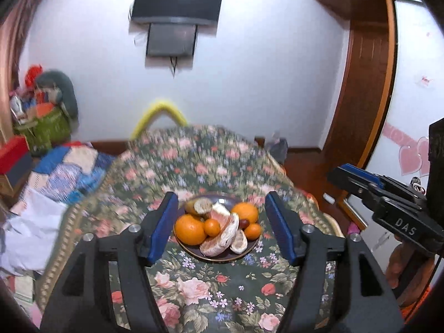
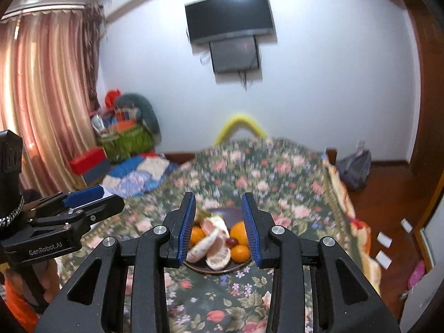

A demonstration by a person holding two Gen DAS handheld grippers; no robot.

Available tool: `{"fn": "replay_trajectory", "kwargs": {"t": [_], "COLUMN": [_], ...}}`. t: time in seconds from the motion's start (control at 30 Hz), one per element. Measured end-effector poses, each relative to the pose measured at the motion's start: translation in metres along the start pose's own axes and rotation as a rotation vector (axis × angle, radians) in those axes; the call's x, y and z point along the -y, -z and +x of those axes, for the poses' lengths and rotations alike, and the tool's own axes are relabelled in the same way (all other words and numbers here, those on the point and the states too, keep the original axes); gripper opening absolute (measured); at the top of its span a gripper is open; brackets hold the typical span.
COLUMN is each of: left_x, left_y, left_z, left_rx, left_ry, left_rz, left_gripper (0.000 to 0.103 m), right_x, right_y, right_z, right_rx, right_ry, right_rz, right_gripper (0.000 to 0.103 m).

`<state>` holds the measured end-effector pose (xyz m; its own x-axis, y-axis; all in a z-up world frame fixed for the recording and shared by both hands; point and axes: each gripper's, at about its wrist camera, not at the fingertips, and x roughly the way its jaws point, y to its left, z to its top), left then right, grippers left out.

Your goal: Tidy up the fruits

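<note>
A dark plate (image 1: 194,251) of fruit sits on a floral tablecloth (image 1: 194,291). It holds a big orange (image 1: 190,229), a second orange (image 1: 245,212), small tangerines (image 1: 212,227), peeled pomelo pieces (image 1: 226,231), a dark grape (image 1: 244,223) and a brownish fruit (image 1: 198,206). My left gripper (image 1: 220,226) is open and empty, above and short of the plate. My right gripper (image 2: 219,227) is open and empty, with the plate (image 2: 222,270) and pomelo (image 2: 213,242) seen between its fingers. Each gripper shows at the side of the other's view.
The table (image 2: 277,172) stretches back toward a white wall with a mounted TV (image 2: 230,14). A yellow chair back (image 2: 240,125) stands behind it. Clutter, a green basket (image 2: 125,141) and curtains are at the left. Wooden floor and a bag (image 2: 356,169) are at the right.
</note>
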<state>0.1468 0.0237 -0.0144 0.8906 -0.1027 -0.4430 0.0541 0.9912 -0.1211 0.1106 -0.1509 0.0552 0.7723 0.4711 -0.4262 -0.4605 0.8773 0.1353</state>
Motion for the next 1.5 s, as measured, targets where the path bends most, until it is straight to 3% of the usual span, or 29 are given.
{"fn": "replay_trajectory", "kwargs": {"t": [0.33,0.5,0.57,0.7,0.8,1.5], "left_x": [0.03,0.04,0.04,0.038,0.036,0.034], "left_y": [0.0,0.006,0.007,0.009,0.01,0.012], "left_z": [-0.109,-0.131,-0.135,-0.137,-0.135,-0.138], "left_rx": [0.236,0.269,0.271,0.273,0.27,0.273], "left_ry": [-0.047,-0.052,-0.053,-0.056,-0.054,-0.055], "left_rz": [0.076,0.099,0.095,0.079,0.071,0.065], "left_gripper": [0.101,0.103,0.103,0.103,0.103,0.103], "right_x": [-0.028,-0.037,-0.038,-0.04,-0.04,-0.044], "right_y": [-0.001,0.003,0.004,0.01,0.012,0.016], "right_z": [-0.084,-0.097,-0.097,-0.103,-0.106,-0.112], "right_rx": [0.172,0.215,0.221,0.237,0.244,0.246], "right_ry": [0.002,0.035,0.043,0.06,0.083,0.091], "right_rz": [-0.013,-0.036,-0.037,-0.032,-0.029,-0.038], "right_gripper": [0.06,0.074,0.084,0.091,0.103,0.103]}}
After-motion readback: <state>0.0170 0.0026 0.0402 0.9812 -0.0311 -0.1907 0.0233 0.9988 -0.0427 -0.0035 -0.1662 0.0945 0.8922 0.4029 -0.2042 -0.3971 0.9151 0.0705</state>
